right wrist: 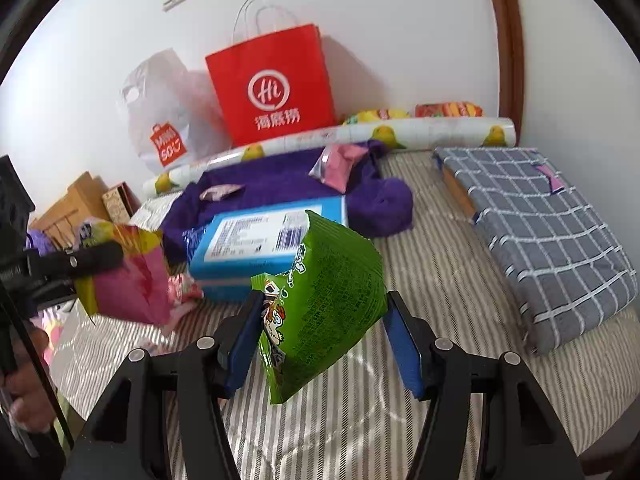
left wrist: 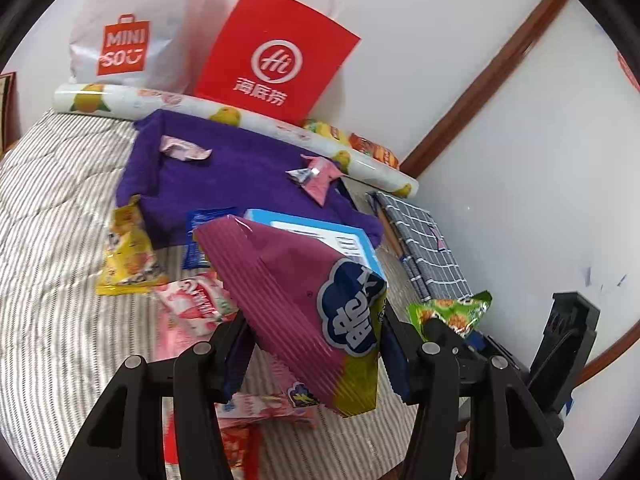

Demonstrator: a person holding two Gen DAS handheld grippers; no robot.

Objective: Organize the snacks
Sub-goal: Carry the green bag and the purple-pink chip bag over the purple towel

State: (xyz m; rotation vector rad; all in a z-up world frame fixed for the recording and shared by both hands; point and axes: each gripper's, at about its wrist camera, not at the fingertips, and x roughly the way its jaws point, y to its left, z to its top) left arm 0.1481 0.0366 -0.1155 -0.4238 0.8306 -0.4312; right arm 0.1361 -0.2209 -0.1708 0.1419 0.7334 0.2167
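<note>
While behind the held snacks, "MINISO" bag (left wrist: 124,46) beside "Hi" bag (left wrist: 276,56).

Each camera rode on a hand-held gripper, looking forward and downward across the striped bed (left wrist: 60,216) toward the wall, close above it. Both views shared the red bag (left wrist: 276,56) (right wrist: 272,84), purple cloth (left wrist: 240,176) (right wrist: 280,180) and blue box (left wrist: 344,240) (right wrist: 260,240).
</note>
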